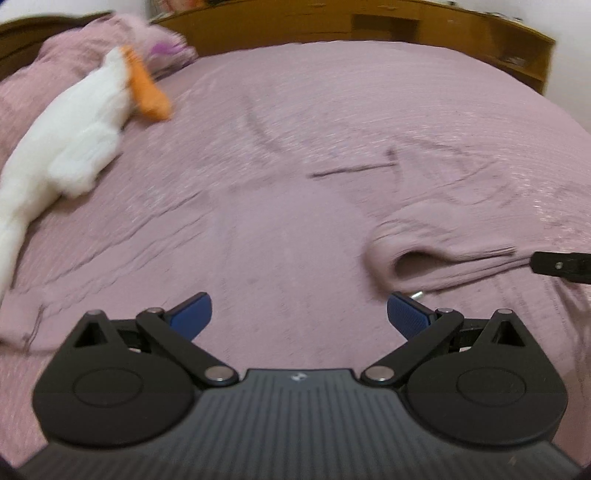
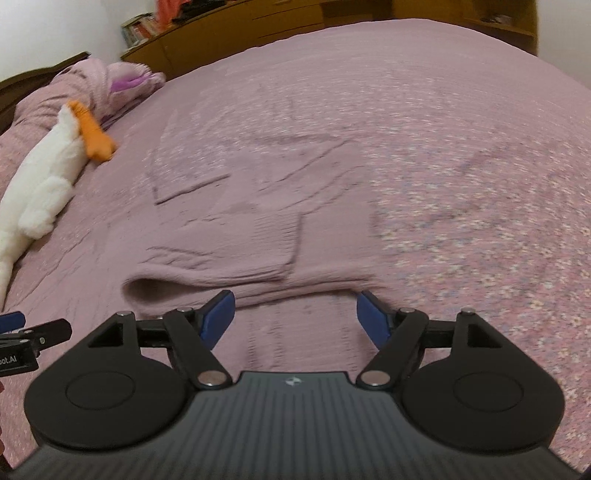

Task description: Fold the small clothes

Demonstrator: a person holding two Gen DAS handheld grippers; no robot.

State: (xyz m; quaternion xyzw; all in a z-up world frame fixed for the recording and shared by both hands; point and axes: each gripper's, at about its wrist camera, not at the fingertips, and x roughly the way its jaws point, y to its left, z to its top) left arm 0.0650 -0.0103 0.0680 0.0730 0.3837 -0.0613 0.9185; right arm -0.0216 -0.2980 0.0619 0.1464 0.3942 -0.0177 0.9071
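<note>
Looking down both wrist cameras, I see one small garment, a mauve knit sweater [image 2: 236,236], lying on the bed [image 2: 424,110] just ahead of my fingers. Its colour nearly matches the bedspread and the frames are blurred, so its outline is hard to trace. The near edge is doubled over into a soft roll with an open tunnel at its left end, and what looks like a ribbed cuff of a sleeve lies across the top.

I judge one fold already laid, with both tools empty and clear of the cloth. The right gripper [image 2: 295,317] stands wide with nothing between its blue pads, its opening nearly settled. The left gripper [image 1: 299,317] is just as wide and empty, over bare bedspread to the left of the roll. The next move, I reckon, calls for choosing a fresh edge, most likely the roll's two ends, and closing on both layers at once so the fold doesn't slip apart.

Counting outward: one sweater, two grippers, and one white plush toy [image 1: 70,155] with an orange part, lying far left near a heaped pillow [image 1: 85,40]. Wooden furniture [image 1: 332,22] runs along the wall beyond the bed.
</note>
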